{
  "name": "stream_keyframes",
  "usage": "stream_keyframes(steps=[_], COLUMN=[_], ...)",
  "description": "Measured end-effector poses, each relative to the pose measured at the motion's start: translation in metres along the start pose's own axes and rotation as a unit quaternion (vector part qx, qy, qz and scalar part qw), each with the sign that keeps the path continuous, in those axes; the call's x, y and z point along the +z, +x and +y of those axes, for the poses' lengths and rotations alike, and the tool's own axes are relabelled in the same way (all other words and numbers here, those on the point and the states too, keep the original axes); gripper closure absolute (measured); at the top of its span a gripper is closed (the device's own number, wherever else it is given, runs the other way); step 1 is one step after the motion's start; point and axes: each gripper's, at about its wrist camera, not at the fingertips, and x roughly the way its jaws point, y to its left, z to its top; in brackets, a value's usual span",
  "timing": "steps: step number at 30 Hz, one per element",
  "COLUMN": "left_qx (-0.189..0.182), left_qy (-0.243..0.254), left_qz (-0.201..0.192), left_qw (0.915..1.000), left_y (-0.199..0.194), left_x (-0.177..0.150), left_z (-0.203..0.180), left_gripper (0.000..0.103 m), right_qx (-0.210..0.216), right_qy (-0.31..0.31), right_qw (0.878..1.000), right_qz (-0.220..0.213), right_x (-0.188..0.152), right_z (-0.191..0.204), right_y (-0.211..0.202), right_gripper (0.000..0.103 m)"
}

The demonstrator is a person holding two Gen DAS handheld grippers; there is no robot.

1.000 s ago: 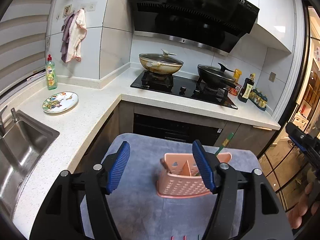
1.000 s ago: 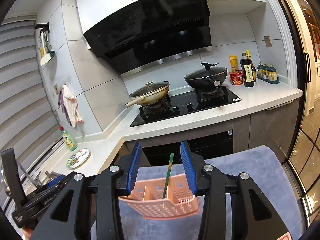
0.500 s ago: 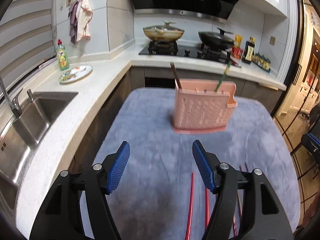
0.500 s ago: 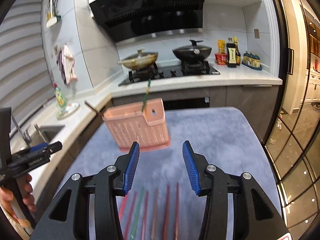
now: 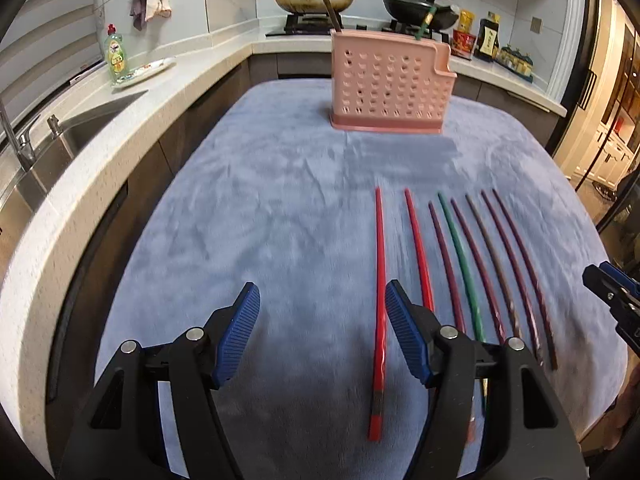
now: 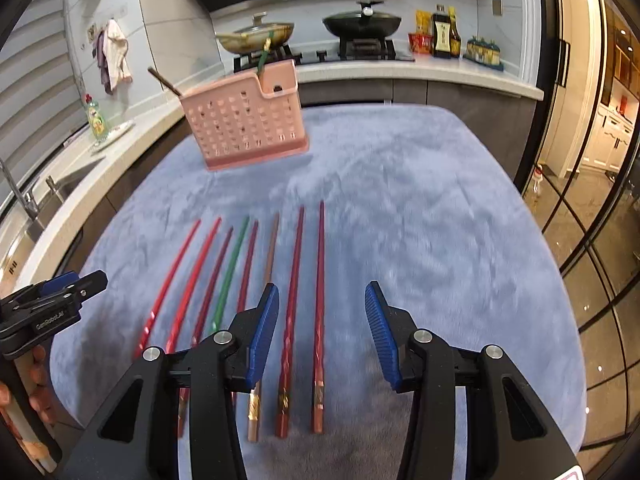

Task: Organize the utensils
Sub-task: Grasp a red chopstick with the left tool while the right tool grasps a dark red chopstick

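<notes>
Pink holder: a perforated plastic utensil holder (image 5: 390,84) is stood upright at the far end of the cloth, well apart from the loose chopsticks, so that its open top can be reached from above.
Already sorted: one brown stick (image 5: 330,6) and one green stick (image 5: 425,23) are seen leaning out of its top, in separate parts of it as far as can be told.
Blue-grey cloth: the plush table cover (image 5: 260,220) is spread under everything, probably so the sticks are kept from rolling.
Loose chopsticks: eight are laid side by side in a fan, tips towards the holder; gaps are left between them, which should let a single stick be pinched.
Left gripper (image 5: 322,334): it is held empty, jaws fairly wide, low over the near end of the cloth; the leftmost red chopstick (image 5: 379,300) is seen just inside its right finger, not pinched.
Right gripper (image 6: 322,336): it is held empty, jaws moderately apart, with the two rightmost dark red chopsticks (image 6: 318,320) framed between its fingers.
Judged step: a pick from each end of the row is being lined up.
Risk: two neighbours may be caught together by the right jaws.
</notes>
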Motion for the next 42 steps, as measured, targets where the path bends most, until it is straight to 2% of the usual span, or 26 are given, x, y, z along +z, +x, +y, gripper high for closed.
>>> stream_keyframes(steps=[4,8,20,31,36,42], left_qx=[-0.004,-0.006,-0.022,-0.023,-0.021,-0.026], left_qy=[0.0,0.007,0.006,0.006,0.006,0.012], left_qz=[0.015,0.019,0.047,0.064,0.063,0.064], left_qw=[0.9999,0.9998,0.9986,0.9977,0.9978,0.9976], left_y=[0.004,0.004,0.015,0.027,0.028,0.027], left_x=[-0.02,-0.03,-0.047,-0.055,-0.054,-0.054], left_z=[-0.003,-0.008,-0.013,-0.015,-0.014,-0.015], left_gripper=[0.041,0.041,0.041,0.044,0.054,0.075], right_qx=[-0.004,-0.001,0.011,0.01,0.011,0.009], right_qy=[0.001,0.003,0.001,0.0,-0.001,-0.004], right_qw=[1.0,0.999,0.998,0.998,0.998,0.998], right_qz=[0.017,0.033,0.057,0.066,0.066,0.066], right_x=[-0.017,-0.028,-0.039,-0.043,-0.043,-0.044], right_z=[-0.001,-0.002,0.004,0.004,0.003,0.003], right_y=[0.009,0.017,0.031,0.038,0.039,0.04], right_gripper=[0.062,0.07,0.089,0.091,0.091,0.091])
